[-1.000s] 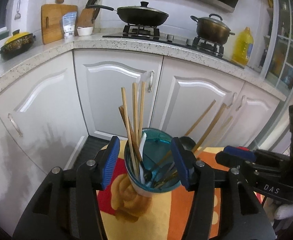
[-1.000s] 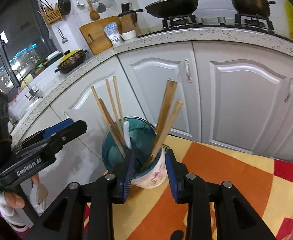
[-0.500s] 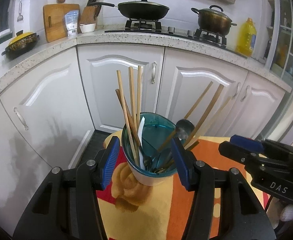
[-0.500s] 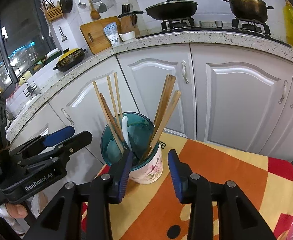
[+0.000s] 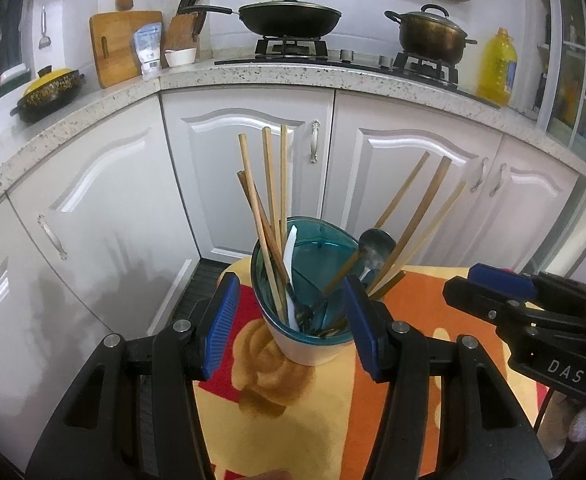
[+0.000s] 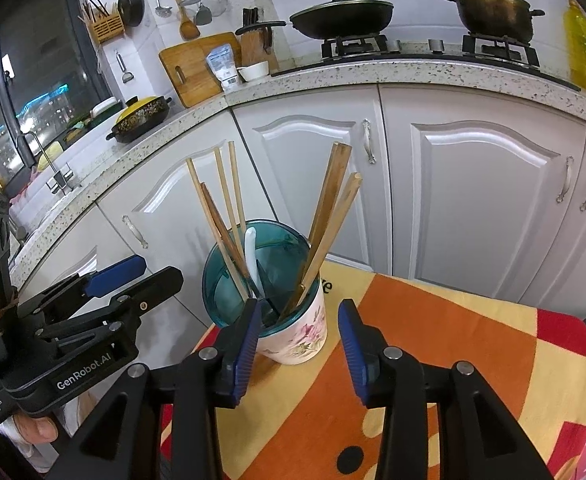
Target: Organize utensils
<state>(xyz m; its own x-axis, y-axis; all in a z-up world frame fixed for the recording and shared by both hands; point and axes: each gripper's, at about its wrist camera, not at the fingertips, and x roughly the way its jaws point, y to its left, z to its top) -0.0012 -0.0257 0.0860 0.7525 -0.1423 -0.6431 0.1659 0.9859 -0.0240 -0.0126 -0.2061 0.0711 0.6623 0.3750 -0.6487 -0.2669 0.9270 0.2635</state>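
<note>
Utensil cup (image 5: pixel 307 344) upright on orange-yellow cloth (image 6: pixel 433 360), chopsticks (image 5: pixel 271 200) and spoon (image 5: pixel 375 244) standing inside, left gripper (image 5: pixel 291 326) fingers spread flanking cup, right gripper (image 6: pixel 299 334) released, just before cup.

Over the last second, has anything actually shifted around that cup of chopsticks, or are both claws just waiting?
Both have backed off a little. The right gripper, a second ago close around the right-hand chopsticks, has pulled back with jaws open and holding nothing. The left gripper has drawn back slightly too, open. The cup, with its spoon and white utensil, stands where it was on the cloth.
</note>
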